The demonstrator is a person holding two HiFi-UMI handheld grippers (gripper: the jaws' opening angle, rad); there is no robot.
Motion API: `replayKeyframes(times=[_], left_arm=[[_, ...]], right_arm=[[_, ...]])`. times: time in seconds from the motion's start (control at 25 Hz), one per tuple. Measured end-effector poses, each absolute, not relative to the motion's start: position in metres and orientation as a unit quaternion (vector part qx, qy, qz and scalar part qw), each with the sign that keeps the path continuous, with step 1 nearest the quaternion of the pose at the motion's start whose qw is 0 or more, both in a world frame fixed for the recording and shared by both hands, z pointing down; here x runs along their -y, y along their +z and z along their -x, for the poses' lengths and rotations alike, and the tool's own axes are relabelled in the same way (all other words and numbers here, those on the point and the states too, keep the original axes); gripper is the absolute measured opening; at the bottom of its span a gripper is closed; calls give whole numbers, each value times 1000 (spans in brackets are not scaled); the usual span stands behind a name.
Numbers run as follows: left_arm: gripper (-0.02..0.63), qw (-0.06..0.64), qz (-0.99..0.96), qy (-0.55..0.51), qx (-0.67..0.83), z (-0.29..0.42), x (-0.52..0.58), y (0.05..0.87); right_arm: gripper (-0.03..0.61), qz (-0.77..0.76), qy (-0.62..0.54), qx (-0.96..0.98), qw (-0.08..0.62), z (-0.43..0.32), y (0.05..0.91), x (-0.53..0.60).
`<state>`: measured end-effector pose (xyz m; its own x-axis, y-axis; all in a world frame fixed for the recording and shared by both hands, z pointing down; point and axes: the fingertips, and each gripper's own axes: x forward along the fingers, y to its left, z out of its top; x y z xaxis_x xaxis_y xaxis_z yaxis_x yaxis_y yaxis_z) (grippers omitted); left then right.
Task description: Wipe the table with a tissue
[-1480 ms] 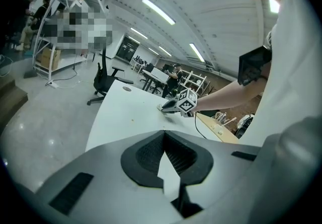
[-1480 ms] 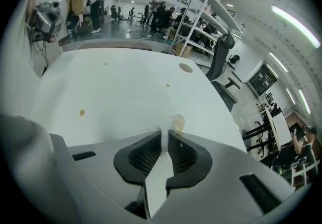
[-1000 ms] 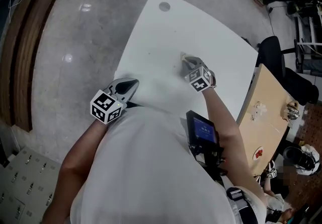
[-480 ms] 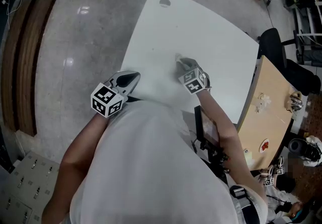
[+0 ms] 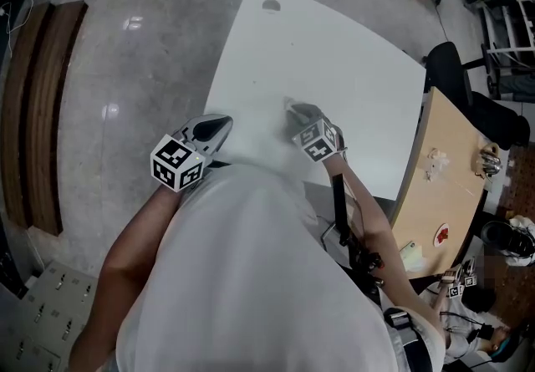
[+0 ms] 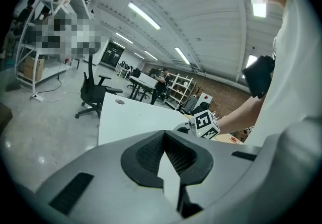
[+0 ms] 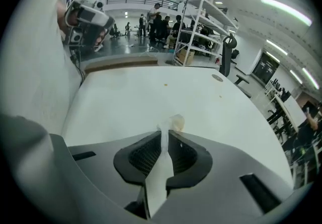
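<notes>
The left gripper (image 5: pixel 216 124) hangs at the near left edge of the white table (image 5: pixel 334 53). Its jaws are drawn together at the tips, with nothing between them. To its right, the right gripper (image 5: pixel 298 114) is clenched on the tissue (image 7: pixel 175 123), whose crumpled end sticks out past the jaw tips and presses on the tabletop. Since a second ago the right gripper has slid a little leftward across the table, closer to the left gripper, which has kept its place at the edge.
</notes>
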<state>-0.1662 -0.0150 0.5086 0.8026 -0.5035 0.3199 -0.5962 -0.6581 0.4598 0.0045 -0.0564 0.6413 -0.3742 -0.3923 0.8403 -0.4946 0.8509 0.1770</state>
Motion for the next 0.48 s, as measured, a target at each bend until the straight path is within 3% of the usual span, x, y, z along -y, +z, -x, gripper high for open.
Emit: replayKeyframes(times=[0.12,0.28,0.48], left_arm=[[6,279,-909,81,300,165,18,507],[6,280,-908,78,303,171,22,507],[6,286,-903,77,311,177,21,510]], right_arm=[[48,-282,133,858,409,1,631,53],[48,-419,207,829,307,-38,611,85],[48,-405,193,810,378,-51,630,74]])
